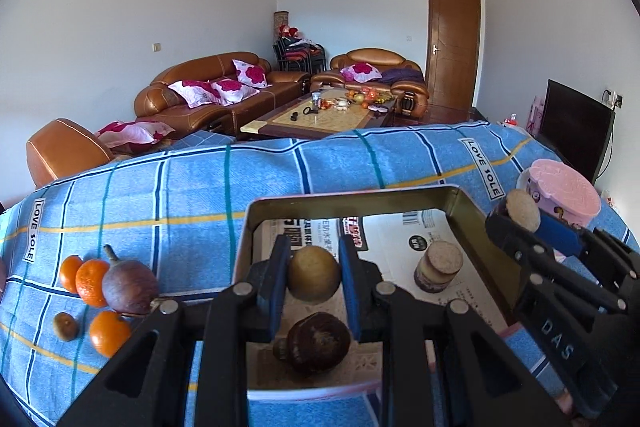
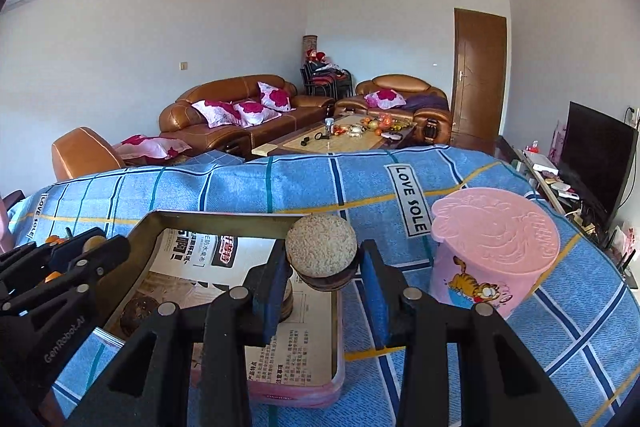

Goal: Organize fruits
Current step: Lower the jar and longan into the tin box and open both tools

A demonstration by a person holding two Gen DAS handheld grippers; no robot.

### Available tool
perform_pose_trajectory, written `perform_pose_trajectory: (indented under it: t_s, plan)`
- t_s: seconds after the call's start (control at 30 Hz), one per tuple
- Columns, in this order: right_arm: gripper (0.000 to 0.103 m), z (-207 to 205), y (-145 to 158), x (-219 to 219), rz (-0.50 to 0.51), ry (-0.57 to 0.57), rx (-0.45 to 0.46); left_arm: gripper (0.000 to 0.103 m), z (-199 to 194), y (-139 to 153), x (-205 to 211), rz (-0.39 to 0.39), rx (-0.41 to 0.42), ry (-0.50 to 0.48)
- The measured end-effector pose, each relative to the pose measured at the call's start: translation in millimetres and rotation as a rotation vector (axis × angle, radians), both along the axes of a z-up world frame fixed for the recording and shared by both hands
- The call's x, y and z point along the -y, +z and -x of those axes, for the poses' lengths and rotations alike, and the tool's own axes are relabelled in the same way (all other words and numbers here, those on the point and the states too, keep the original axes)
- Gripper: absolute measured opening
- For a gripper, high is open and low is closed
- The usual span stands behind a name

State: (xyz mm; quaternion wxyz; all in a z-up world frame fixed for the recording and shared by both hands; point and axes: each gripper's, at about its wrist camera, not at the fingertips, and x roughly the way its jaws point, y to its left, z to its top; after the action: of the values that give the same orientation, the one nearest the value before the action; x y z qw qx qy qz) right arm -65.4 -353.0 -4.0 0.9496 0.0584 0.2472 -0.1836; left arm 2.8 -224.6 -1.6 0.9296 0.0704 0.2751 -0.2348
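Note:
My left gripper (image 1: 314, 279) is shut on a round brownish-yellow fruit (image 1: 314, 279) and holds it above the newspaper-lined metal tray (image 1: 360, 195). In the tray lie a dark brown fruit (image 1: 318, 343) and a cut purple fruit piece (image 1: 438, 267). My right gripper (image 2: 322, 281) is shut on a cut fruit piece with a pale grainy face (image 2: 321, 246), at the tray's right edge (image 2: 338, 307); it also shows in the left wrist view (image 1: 522, 209). Left of the tray lie three oranges (image 1: 93, 283), a purple fruit with a stem (image 1: 130, 286) and a small brown fruit (image 1: 65, 326).
A pink lidded cup with a cartoon cat (image 2: 490, 251) stands right of the tray on the blue checked cloth (image 2: 280, 187). Beyond the table are brown leather sofas (image 2: 240, 111), a coffee table (image 2: 344, 139), a door and a TV (image 2: 596, 155).

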Motion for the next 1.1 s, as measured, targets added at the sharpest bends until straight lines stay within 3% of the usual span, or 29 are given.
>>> perform_pose_trajectory:
  t_s: [0.3,0.67,0.93,0.97,1.0,1.03,1.1]
  plan:
    - [0.039,-8,-10,-8,-0.073,0.097,-0.064,0.027,-7,-9,4,-0.011,-0.038,-0.018]
    - [0.040,-9,-11,-15,-0.118,0.163,-0.073,0.027,-8,-8,1,0.001,-0.050,-0.020]
    - [0.042,2,-1,-13,-0.110,0.145,0.019,0.027,-5,-7,2,-0.006,-0.029,-0.016]
    - [0.043,5,2,-12,-0.096,0.129,0.041,0.030,-4,-7,2,-0.005,-0.018,-0.011]
    - [0.052,8,5,-12,-0.078,0.106,0.063,0.040,-2,-5,1,-0.004,-0.003,-0.006]
    - [0.068,11,7,-11,-0.062,0.082,0.084,0.048,1,-4,0,-0.003,0.016,-0.001]
    - [0.078,18,11,-8,-0.043,0.044,0.127,0.082,8,0,-3,0.002,0.059,0.023]
